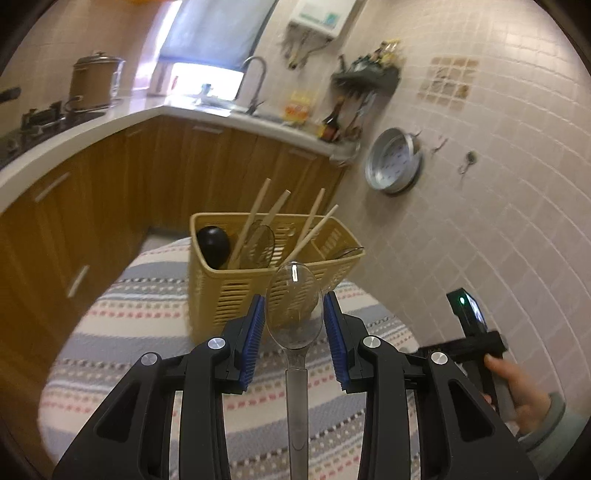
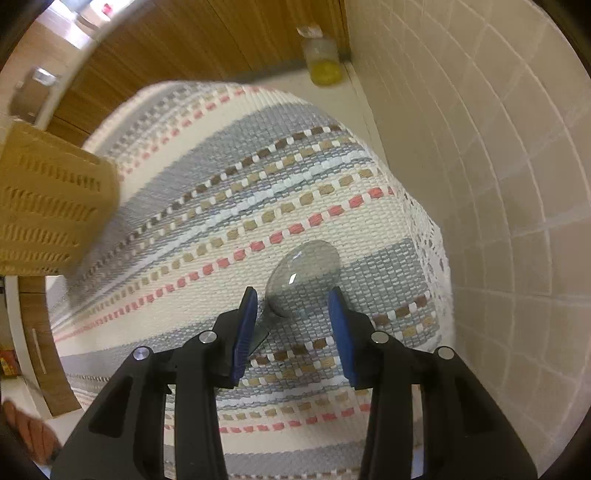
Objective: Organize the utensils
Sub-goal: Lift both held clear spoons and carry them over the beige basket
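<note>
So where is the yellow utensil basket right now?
In the left wrist view the yellow basket stands on the striped cloth straight ahead of the left claw; in the right wrist view only its slatted side shows at the left edge.

Kitchen interior. Walls (image 1: 498,155): small pale square tiles with one decorative patch (image 1: 448,83). Cabinets (image 1: 110,192): wood-grain doors, bar handles, under an L-shaped white counter (image 1: 122,120). Window (image 1: 207,48): bright daylight, blind half lowered. Sink tap (image 1: 258,79), gas hob (image 1: 48,118) with lidded pot (image 1: 94,83), white water heater (image 1: 325,16), corner shelf (image 1: 369,75), hanging round pan (image 1: 393,160). Tabletop cloth (image 2: 258,192): striped woven.
</note>
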Tool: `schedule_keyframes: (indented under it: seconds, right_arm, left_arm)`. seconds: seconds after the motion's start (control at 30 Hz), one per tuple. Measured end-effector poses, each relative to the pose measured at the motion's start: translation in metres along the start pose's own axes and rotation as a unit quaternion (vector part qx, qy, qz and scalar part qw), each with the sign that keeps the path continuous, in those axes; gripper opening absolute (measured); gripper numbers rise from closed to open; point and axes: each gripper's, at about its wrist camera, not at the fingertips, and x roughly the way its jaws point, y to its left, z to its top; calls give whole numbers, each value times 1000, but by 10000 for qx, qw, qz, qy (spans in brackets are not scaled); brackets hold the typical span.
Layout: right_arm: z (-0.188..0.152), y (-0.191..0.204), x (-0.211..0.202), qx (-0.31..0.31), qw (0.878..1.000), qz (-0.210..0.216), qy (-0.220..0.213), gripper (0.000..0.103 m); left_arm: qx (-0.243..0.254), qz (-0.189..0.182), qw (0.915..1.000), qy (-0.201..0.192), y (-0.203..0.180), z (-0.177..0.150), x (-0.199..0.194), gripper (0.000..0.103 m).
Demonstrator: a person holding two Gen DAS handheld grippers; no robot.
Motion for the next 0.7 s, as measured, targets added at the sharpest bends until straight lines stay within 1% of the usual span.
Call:
schedule_keyframes:
  seconds: [0.07,0.1,0.13,0.2,0.27,0.3,0.37,0.4,0.43,0.5,0.53,0.57,0.6,0.63,0.67,0.7]
  right_arm:
    - [10,-2,3,196,9992,-19,335,39]
    - [16,-5,5,404,9976,11,567,39]
    - [20,-6,6,509,9964,8,676,39]
    - [28,-6,9,732,9936,-55,863,40]
    - [30,-6,10,948,9915,-156,876,41]
    - [31,-2,11,967,9909,-320,879,41]
    - [33,9,14,821,9903,-665,898,41]
    - [34,17,14,699,9905,-841,832,37]
    - [36,31,14,378,9918,-960,759,32]
    - [35,51,14,-142,9895,-1326,564,32]
    - [35,56,13,-320,9891,-1355,483,31]
    - [34,58,12,-445,9926,-1044,429,30]
    - [32,60,13,-486,9964,-508,483,30]
    - [27,57,12,-448,9969,-370,527,30]
    - [22,57,9,-533,9966,-407,481,30]
    - [19,57,5,-627,9966,-343,413,30]
  left_arm:
    - [-47,60,9998,176,-4,12,-8,31]
    - [-45,51,9997,220,-6,18,-12,31]
    - [-46,20,9997,238,-5,21,-14,31]
    - [-56,-140,9995,268,1,29,-17,31]
    - [-19,-244,9990,375,7,36,-15,31]
    - [11,-286,9986,447,9,41,-14,31]
    - [122,-326,9982,489,12,46,-17,31]
    - [215,-253,9984,468,13,49,-20,31]
    - [268,-175,9985,442,13,50,-21,31]
    - [301,97,9989,332,15,49,-28,31]
    - [265,208,9990,290,16,47,-31,31]
    - [199,333,9989,251,15,45,-35,31]
    - [50,498,9985,219,14,41,-39,31]
    - [-73,576,9981,199,13,39,-44,31]
    - [-195,655,9975,170,10,35,-48,31]
    - [-303,760,9966,131,6,32,-53,31]
